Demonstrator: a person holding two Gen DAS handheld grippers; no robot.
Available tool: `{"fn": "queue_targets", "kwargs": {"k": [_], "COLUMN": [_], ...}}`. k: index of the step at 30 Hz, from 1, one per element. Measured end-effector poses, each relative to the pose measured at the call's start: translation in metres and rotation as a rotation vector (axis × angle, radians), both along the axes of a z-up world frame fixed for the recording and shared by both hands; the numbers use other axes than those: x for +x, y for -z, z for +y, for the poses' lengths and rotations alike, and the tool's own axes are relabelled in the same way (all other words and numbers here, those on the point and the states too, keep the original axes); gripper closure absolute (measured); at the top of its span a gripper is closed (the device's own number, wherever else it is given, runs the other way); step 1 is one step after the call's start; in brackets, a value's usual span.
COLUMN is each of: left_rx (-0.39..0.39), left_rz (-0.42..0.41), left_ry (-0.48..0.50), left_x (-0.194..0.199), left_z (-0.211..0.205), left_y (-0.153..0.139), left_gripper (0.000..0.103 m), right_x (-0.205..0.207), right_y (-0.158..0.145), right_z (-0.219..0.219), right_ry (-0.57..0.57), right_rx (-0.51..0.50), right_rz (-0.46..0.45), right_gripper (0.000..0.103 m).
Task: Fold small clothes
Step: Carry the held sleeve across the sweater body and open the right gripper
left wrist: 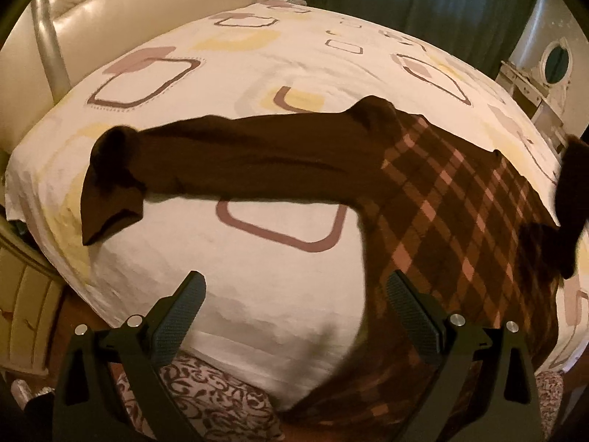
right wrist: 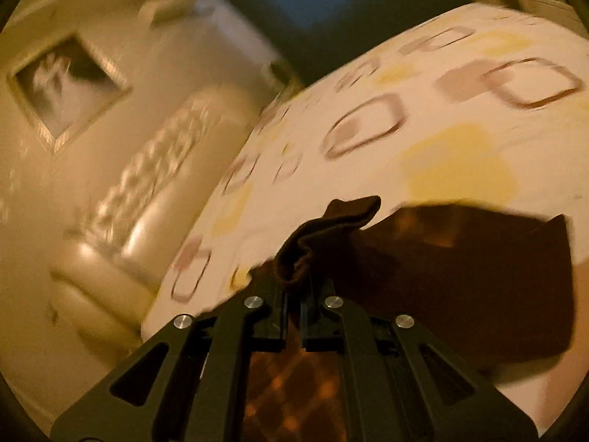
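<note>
Left wrist view: bed (left wrist: 257, 313) with white sheet printed in brown and yellow squares fills the frame.
Headboard: cream padded headboard (left wrist: 129, 11) at upper left.
Sweater: brown sweater (left wrist: 460, 199) with pink argyle front lies on the sheet, toward the right; one plain sleeve (left wrist: 228, 158) stretches left, cuff folded down.
Left gripper: left gripper (left wrist: 294, 316) has jaws spread wide, nothing between them, above the bare sheet beside the sweater body.
Right gripper: right gripper (right wrist: 293, 291) is clamped on a bunched brown sweater edge (right wrist: 313, 243), fabric lifted off the sheet; view blurred.
</note>
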State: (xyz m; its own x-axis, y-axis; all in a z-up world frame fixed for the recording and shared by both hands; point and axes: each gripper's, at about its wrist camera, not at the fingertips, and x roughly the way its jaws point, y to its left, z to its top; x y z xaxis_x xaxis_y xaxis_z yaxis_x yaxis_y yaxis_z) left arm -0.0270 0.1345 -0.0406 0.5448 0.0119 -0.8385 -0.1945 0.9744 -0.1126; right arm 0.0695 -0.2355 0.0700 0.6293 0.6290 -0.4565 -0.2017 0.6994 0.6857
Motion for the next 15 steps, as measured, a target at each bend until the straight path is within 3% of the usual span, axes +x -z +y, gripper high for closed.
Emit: {"fn": "queue_targets", "kwargs": {"k": [4,8,15], "left_rx": [-0.014,-0.033,-0.061], "left_rz": [-0.012,-0.017,-0.025], "left_ry": [-0.005,-0.007,-0.023], "left_x": [-0.005,-0.008,-0.006], "left_z": [0.010,0.017,0.027], "left_y": [0.001,0.002,0.005], "left_gripper": [0.005,0.005,0.005], "right_x": [0.013,0.013,0.003], "right_y": [0.023,0.059,0.106], "right_z": [0.099,0.167,0.233], "right_ry": [-0.150,-0.260,-0.369], "right_rx": [-0.076,-0.128,-0.220], "right_rz": [0.051,0.120,0.190], "right_gripper": [0.099,0.099,0.099]}}
